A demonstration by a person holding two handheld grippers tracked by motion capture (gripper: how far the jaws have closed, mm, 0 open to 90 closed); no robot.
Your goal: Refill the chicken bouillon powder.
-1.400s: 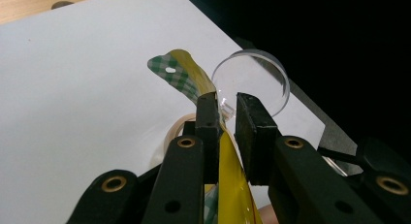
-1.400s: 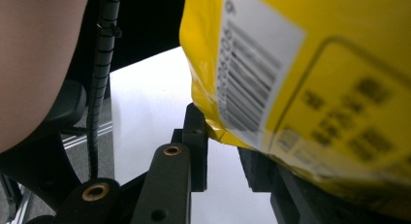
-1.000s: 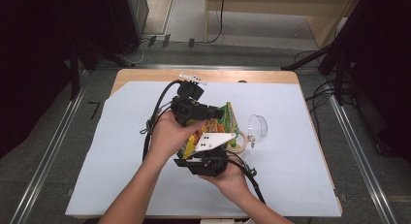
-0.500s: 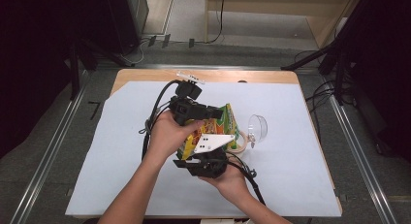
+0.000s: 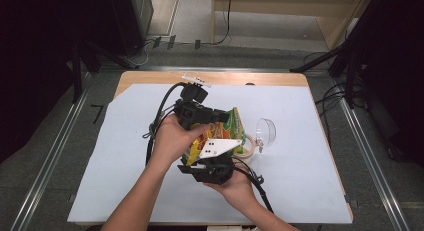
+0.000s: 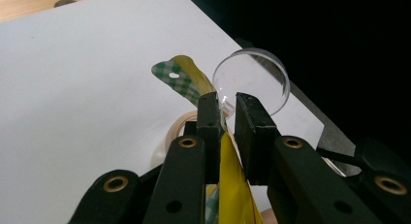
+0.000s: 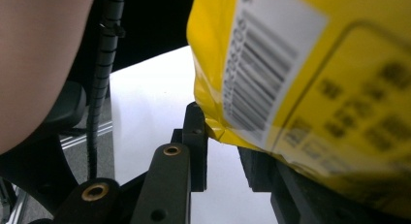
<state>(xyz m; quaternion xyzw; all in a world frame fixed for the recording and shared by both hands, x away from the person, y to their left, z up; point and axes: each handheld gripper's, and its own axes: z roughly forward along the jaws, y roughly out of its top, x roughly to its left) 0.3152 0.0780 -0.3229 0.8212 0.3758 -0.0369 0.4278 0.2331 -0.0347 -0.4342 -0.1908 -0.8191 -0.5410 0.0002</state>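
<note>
White sheeting covers the table (image 5: 100,191), dark floor all round it. Left gripper (image 6: 227,112) has its jaws nearly together, pinching the top edge of the yellow snack bag (image 5: 227,128) — the film runs between the pads. Right gripper (image 7: 225,136) meets the bag's lower corner, yet whether its jaws clamp it I cannot tell. Just beyond the bag lies a clear plastic cup (image 5: 266,131) on its side; a tape roll (image 6: 177,129) sits beneath the bag.
</note>
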